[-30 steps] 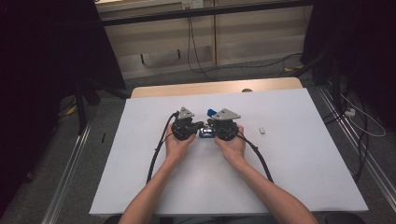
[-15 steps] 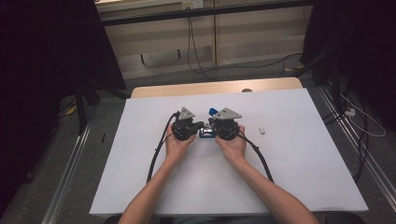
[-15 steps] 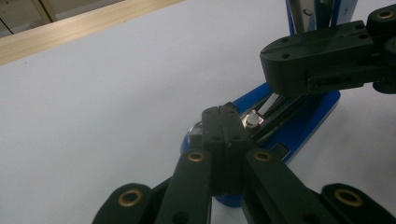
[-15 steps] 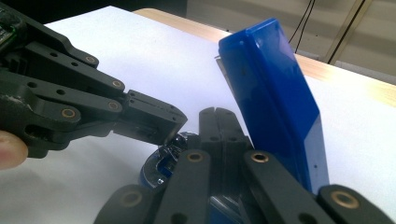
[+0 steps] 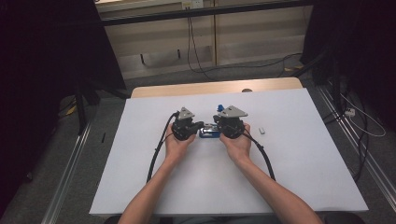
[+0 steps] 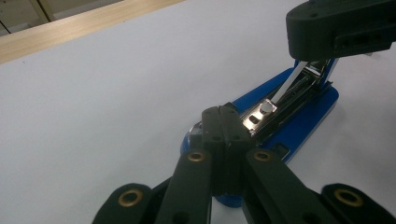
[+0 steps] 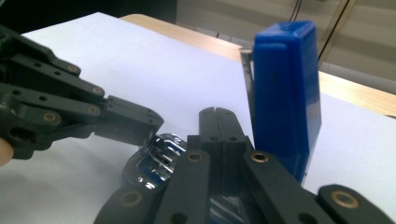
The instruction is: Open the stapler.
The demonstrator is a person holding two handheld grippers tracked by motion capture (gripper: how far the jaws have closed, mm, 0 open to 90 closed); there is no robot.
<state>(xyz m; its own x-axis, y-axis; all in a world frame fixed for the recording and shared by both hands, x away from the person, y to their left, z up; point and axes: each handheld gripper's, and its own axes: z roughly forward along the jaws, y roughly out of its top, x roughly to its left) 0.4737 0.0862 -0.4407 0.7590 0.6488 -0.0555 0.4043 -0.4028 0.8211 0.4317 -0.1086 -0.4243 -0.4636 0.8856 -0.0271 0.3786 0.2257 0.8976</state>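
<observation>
A blue stapler point(image 5: 208, 134) lies on the white table between my two grippers, swung open. Its blue lid point(image 7: 287, 93) stands upright and its metal magazine point(image 6: 299, 81) is tilted up off the blue base point(image 6: 299, 123). My left gripper point(image 6: 224, 122) is shut, and its tips rest on the stapler's front end by the metal anvil point(image 7: 159, 156). My right gripper point(image 7: 215, 120) is shut too, right beside the upright lid and over the base. In the high view the left gripper point(image 5: 201, 125) and right gripper point(image 5: 215, 127) point at each other over the stapler.
A small white object point(image 5: 262, 130) lies on the table right of my right hand. Black cables point(image 5: 156, 149) trail from both grippers toward the near edge. A wooden strip point(image 5: 215, 87) runs along the far edge of the white sheet point(image 5: 303, 177).
My right gripper has drifted slightly to the right; the left gripper and stapler base stay put.
</observation>
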